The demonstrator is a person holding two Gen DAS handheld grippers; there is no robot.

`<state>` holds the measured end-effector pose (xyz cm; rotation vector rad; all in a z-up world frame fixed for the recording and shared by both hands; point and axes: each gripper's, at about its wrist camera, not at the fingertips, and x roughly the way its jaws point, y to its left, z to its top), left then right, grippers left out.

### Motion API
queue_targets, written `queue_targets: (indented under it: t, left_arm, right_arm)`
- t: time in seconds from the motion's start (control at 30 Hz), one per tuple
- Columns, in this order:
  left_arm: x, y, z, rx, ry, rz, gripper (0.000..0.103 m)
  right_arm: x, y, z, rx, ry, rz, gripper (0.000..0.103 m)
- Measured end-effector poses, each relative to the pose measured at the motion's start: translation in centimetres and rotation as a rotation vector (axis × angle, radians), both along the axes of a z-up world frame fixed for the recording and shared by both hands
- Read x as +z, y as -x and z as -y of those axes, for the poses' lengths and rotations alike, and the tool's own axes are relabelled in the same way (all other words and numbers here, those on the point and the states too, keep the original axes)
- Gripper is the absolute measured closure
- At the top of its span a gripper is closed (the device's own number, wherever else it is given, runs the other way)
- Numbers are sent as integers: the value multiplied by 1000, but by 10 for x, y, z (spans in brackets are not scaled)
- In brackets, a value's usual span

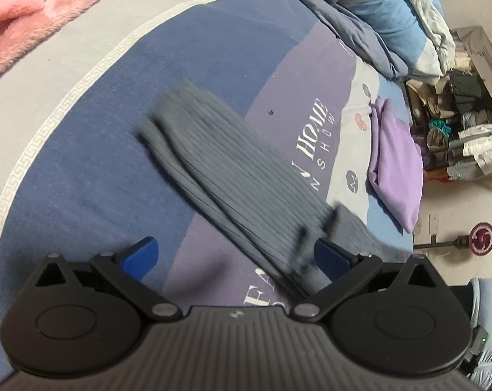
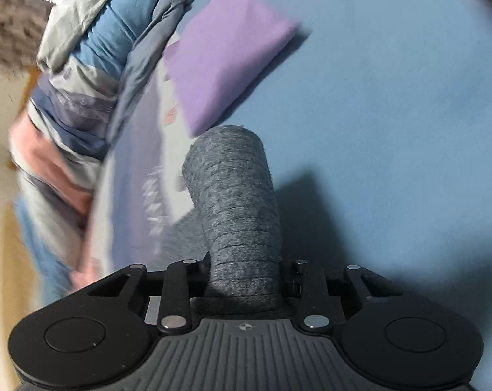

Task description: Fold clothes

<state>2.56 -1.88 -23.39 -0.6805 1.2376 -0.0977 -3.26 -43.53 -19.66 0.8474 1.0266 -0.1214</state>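
Step in hand: While the grey ribbed garment [image 1: 213,159] is lying across the blue patterned bedspread [image 1: 213,42], the person is working on a fold of it, and I judge this to be mid-fold, with one end being gathered up by the right tongs.

Right tongs: the right gripper [image 2: 244,280] is clamping a bunched, rolled-up end of the grey cloth; the fabric is filling the gap between the arms and sticking out forward as a thick tube. The pads themselves are hiding under the cloth.

Left tongs: the left gripper [image 1: 236,254] is standing wide open, its blue pads [image 1: 141,254] well apart and holding nothing. The near end of the garment is passing between and under them, close to the right-hand pad; whether it is touching that pad I cannot tell through the blur.

Where the garment is: it is resting on the bed, near the folded purple garment [image 1: 395,159], which is sitting apart toward the bed's edge.

Long axis: in the left wrist view the garment is running as a long strip diagonally, from upper left down to lower right, its ribs following that same line.

Next move: it is probably calling for the gripped end to be carried along that axis toward the far end, edges kept square.

Risk: the bunched end is likely to land creased.
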Motion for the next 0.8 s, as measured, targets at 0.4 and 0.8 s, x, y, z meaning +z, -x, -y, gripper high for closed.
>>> queue_targets:
  t: [0.4,0.8]
  left_arm:
    - [-2,17,-11,36,10,-26,0]
    - [13,49,-110,269,-55,-26,0]
  right_arm:
    - [98,-36,-83,297,250,102,71]
    - [41,-114,-277,583,438,65,67]
